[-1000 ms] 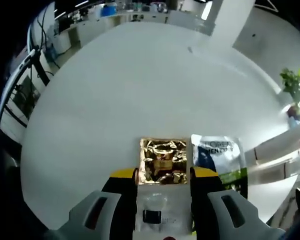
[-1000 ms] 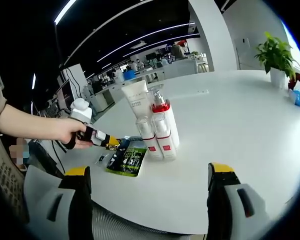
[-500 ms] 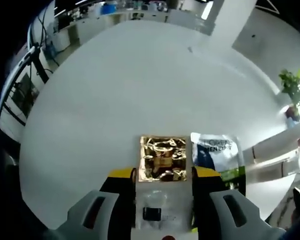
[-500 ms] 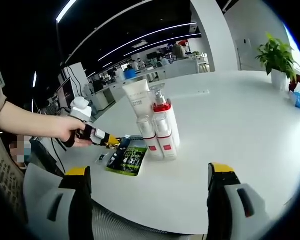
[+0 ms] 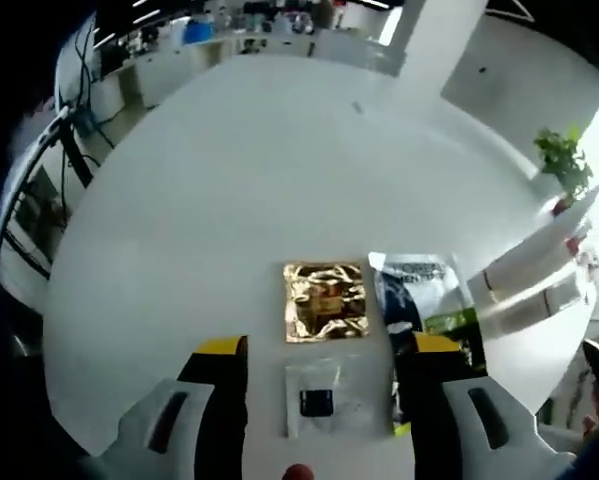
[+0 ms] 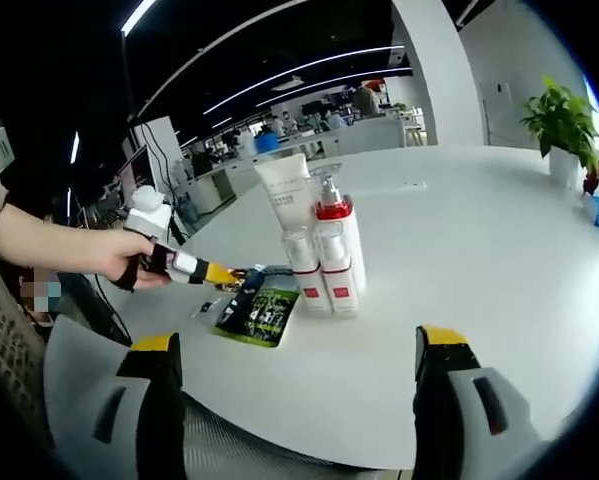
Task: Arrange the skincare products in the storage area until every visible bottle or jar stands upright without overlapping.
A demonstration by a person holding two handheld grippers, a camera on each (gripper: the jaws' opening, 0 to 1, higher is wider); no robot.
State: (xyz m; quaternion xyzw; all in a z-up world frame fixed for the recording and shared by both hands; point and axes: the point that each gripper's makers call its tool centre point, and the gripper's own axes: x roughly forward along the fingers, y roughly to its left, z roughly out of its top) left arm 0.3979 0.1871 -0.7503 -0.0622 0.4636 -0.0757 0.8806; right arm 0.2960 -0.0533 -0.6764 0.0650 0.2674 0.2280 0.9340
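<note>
Both sets of jaws are spread wide and holding nothing: the left gripper (image 5: pixel 319 370) hangs over a clear sachet (image 5: pixel 324 400), with a gold sachet (image 5: pixel 324 301) just beyond and a dark pouch (image 5: pixel 419 300) beside it, flat on the bench (image 5: pixel 229 180). My guess is it's lined up for a pick. Right gripper (image 6: pixel 294 375) sits well back from the bottles (image 6: pixel 324 255), standing upright and bunched together, likely staying out of the way.

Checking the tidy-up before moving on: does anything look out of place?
The bottles stand upright in a tight cluster. Three flat sachets lie beside them: gold, clear, and dark green. Nothing spilled or damaged.
</note>
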